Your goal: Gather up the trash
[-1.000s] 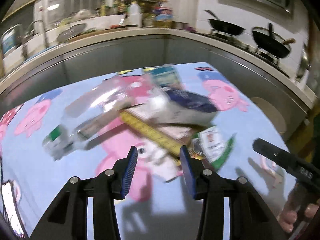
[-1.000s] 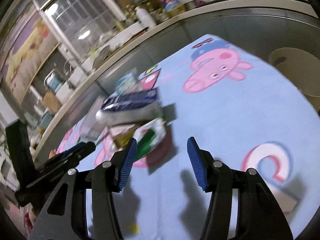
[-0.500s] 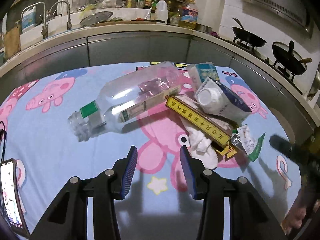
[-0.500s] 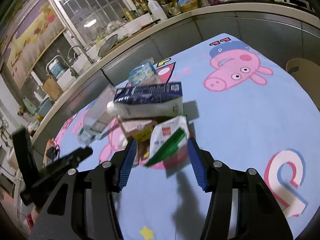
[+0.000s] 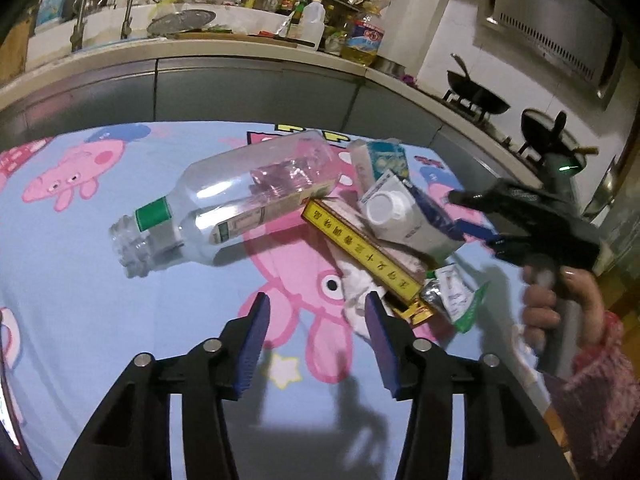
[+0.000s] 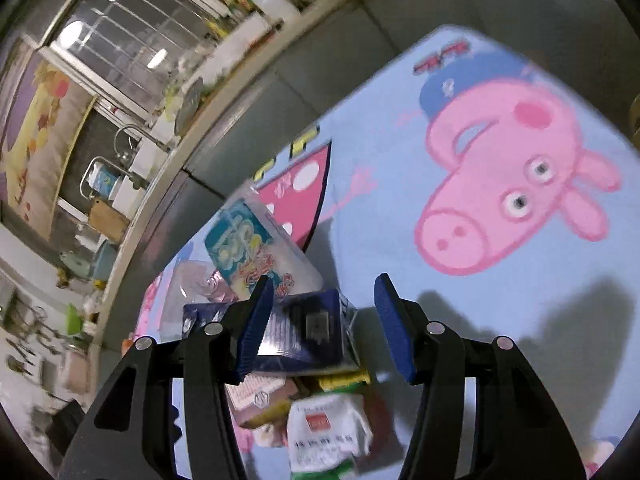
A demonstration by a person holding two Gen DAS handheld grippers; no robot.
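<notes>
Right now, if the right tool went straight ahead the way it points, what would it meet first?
Most likely the blue-and-white carton, which lies between the open fingers of the right tool, nearer the left one. Depth is unclear, but nothing shows in front of it.

**Kitchen with a Peppa Pig tablecloth**

Whole table's covered in a light blue cartoon-pig tablecloth [image 5: 80,300]. Behind it a grey-fronted counter [image 5: 240,80] wraps around the corner, with a sink and two taps [image 5: 100,12] on the left and loads of bottles and jars [image 5: 312,12] lined up along the back. On the right there's a stove with two black woks [image 5: 480,98] under a steel range hood [image 5: 552,24]. White walls, and a barred window [image 6: 132,40] with ceiling lights reflected in it
</notes>
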